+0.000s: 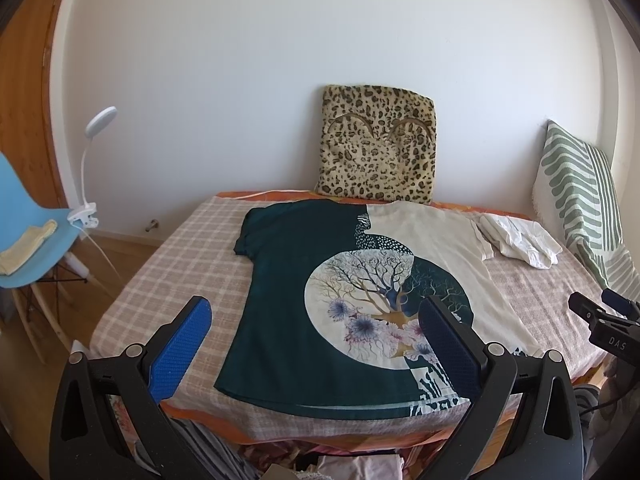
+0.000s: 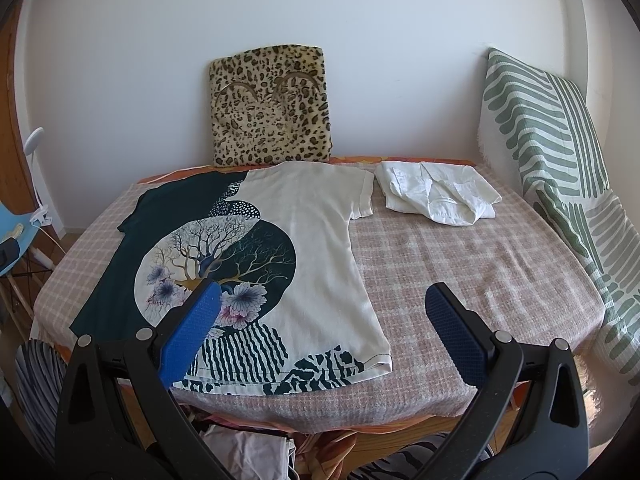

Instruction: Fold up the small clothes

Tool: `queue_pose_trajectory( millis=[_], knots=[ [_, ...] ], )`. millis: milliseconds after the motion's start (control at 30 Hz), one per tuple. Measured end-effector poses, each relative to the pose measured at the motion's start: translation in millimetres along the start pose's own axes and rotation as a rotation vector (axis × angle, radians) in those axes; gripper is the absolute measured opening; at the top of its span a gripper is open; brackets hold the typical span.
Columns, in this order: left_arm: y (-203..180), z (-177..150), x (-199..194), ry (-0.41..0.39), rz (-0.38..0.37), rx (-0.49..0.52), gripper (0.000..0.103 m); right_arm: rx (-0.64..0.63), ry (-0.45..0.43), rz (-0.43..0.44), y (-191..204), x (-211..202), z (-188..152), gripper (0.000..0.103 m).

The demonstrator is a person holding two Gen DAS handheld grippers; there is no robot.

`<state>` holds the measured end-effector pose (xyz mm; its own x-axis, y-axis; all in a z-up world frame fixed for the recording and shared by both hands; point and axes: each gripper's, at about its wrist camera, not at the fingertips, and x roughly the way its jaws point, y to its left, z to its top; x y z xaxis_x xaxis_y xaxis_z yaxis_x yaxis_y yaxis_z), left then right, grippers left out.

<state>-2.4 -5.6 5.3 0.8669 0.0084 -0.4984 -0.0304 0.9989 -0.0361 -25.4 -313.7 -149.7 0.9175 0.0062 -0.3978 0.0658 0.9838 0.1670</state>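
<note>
Nearest you, both tools hang above the near edge of the bed with nothing between their blue pads: your left gripper (image 1: 316, 344) is spread wide over the dark half of the shirt's hem, and your right gripper (image 2: 322, 330) is spread just as wide over the pale half's bottom corner and the bare cover beside it. Under them lies the short-sleeved T-shirt, half dark green and half cream with a round tree-and-flower print (image 1: 320, 280), laid flat and face up on the pink-and-white checked bedspread (image 2: 460, 256), hem toward you and collar toward the wall. No fold shows in it yet, so this garment looks ready but unstarted. Farther back, just beside its cream sleeve, sits a rumpled white cloth garment (image 2: 436, 194), loosely bunched rather than neatly folded, so it probably waits too. Against the wall stand a leopard-print cushion (image 2: 270, 106) and a green-striped pillow (image 2: 552, 140).
</note>
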Motion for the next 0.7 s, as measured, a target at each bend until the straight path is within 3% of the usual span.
queue_pose_trajectory(
  millis=[533,700],
  knots=[
    [15.3,-5.6,11.2,0.030,0.012,-0.036,0.103,-0.017,-0.003,0.011,14.8,0.4,4.4,0.103],
    [34.7,-15.1,28.2,0.132,-0.078,-0.137,0.103,-0.034,-0.019,0.048,26.0,7.6,18.2,0.103]
  ],
)
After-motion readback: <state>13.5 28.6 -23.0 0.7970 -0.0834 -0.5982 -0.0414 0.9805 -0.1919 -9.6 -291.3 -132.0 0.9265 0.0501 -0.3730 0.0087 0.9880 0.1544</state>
